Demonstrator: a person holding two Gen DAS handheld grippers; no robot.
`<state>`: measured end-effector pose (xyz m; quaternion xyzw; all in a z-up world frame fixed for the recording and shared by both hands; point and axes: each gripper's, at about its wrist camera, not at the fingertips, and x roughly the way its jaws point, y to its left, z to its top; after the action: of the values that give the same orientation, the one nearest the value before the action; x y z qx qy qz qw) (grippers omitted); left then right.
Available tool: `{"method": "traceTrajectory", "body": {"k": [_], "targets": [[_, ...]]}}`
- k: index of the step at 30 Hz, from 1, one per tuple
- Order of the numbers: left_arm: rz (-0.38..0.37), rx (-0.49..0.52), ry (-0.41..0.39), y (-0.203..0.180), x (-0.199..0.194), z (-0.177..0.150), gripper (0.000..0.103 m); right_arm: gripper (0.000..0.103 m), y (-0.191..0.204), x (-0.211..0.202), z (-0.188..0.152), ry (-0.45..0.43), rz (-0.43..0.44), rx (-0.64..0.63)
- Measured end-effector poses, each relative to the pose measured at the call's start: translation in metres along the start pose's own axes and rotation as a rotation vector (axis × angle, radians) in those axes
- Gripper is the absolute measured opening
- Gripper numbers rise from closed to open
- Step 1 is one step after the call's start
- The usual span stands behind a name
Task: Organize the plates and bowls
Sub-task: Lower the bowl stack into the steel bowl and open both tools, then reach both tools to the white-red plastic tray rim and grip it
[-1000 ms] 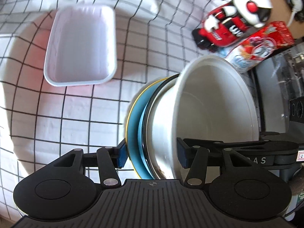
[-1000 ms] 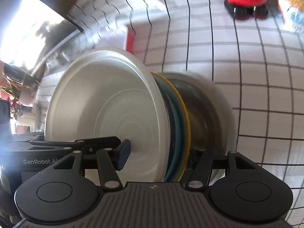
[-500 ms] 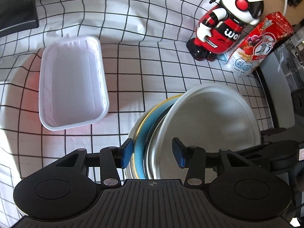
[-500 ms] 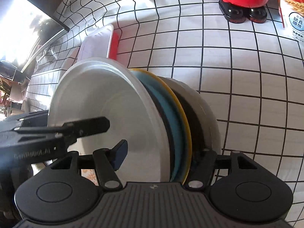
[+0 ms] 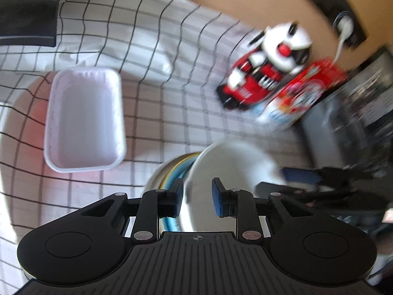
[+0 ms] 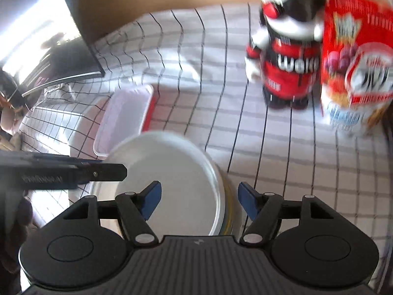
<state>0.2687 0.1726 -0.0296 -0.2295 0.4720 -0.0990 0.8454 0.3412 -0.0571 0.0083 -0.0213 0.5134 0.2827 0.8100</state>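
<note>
The left tool [image 5: 197, 196] has just been closing on the white plate's [image 5: 228, 169] rim, the right tool [image 6: 199, 202] opening around the stack [image 6: 227, 211]; sorting remains.

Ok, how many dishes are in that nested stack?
4 show: the white bowl, a blue plate behind it, a yellow rim, then a pale outer dish. Others may be hidden between them.
</note>
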Motion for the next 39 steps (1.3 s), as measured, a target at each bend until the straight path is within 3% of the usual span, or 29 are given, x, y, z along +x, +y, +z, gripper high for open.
{"method": "traceTrajectory", "body": {"k": [2, 7, 11, 14, 20, 23, 29, 39], "targets": [[-0.044, -0.032, -0.026, 0.006, -0.009, 0.002, 0.028, 0.074, 0.011, -0.010, 0.003, -0.054, -0.035, -0.040], [-0.054, -0.108, -0.127, 0.028, -0.030, 0.008, 0.028, 0.080, 0.036, -0.023, 0.020, -0.181, -0.122, -0.125], [-0.022, -0.192, -0.231, 0.060, -0.045, 0.013, 0.028, 0.080, 0.051, -0.012, 0.041, -0.156, -0.104, -0.151], [0.080, -0.273, -0.277, 0.091, -0.049, 0.015, 0.028, 0.080, 0.060, 0.006, 0.057, -0.111, -0.086, -0.141], [0.234, -0.389, -0.273, 0.147, -0.044, 0.028, 0.028, 0.080, 0.084, 0.063, 0.082, 0.002, -0.144, -0.113], [0.262, -0.354, -0.287, 0.158, -0.031, 0.039, 0.028, 0.080, 0.098, 0.084, 0.090, -0.011, -0.152, -0.093], [0.352, -0.250, -0.201, 0.157, 0.010, 0.053, 0.028, 0.081, 0.126, 0.124, 0.103, 0.019, -0.099, -0.089], [0.284, -0.255, -0.146, 0.173, 0.041, 0.059, 0.028, 0.076, 0.126, 0.204, 0.125, 0.247, -0.166, 0.013]]}}
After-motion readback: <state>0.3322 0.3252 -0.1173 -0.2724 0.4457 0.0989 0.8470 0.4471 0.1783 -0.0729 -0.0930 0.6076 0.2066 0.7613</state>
